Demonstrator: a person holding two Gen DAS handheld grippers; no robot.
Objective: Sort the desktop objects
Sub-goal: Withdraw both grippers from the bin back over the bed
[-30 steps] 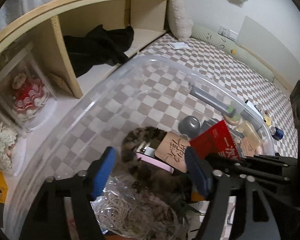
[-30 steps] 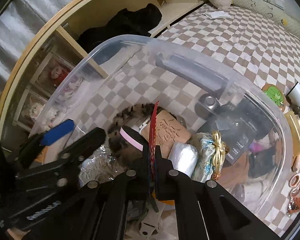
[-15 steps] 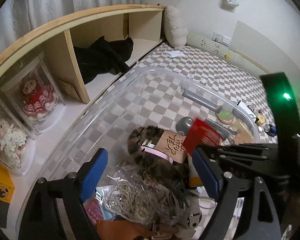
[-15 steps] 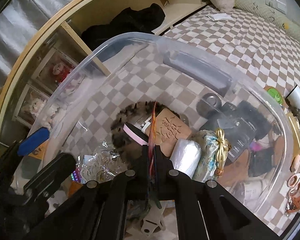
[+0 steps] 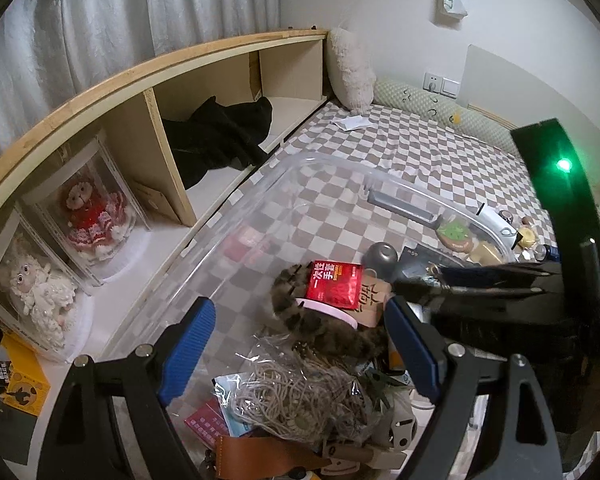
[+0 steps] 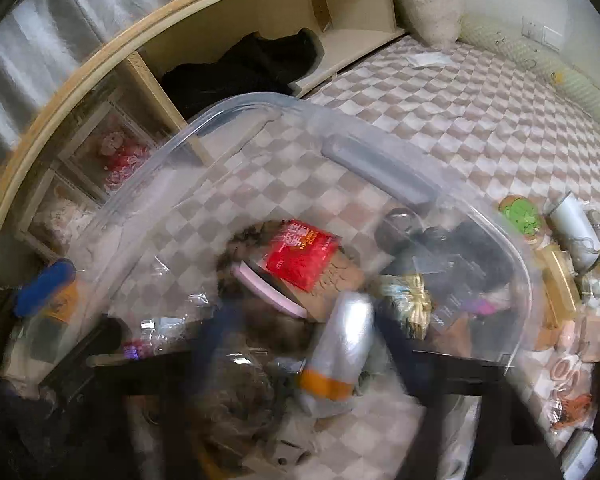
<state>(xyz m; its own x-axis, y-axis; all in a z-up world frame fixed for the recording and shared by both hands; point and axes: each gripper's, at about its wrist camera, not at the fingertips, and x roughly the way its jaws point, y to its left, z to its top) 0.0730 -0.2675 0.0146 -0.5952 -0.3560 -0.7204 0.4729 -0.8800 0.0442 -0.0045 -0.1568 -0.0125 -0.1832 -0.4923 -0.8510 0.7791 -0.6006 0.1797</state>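
Bedroom: checkered bed (image 5: 440,160), pillow (image 5: 350,68)

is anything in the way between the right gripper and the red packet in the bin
Nothing visible blocks it. The red packet lies flat and uncovered atop the pile in the clear plastic bin, partly over a wooden tag and a leopard-print hair clip. The right gripper, its jaws just opened, hangs above it, blurred.

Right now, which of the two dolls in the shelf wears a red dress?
The doll in the clear case beside the wooden divider; the white fluffy doll has no red.
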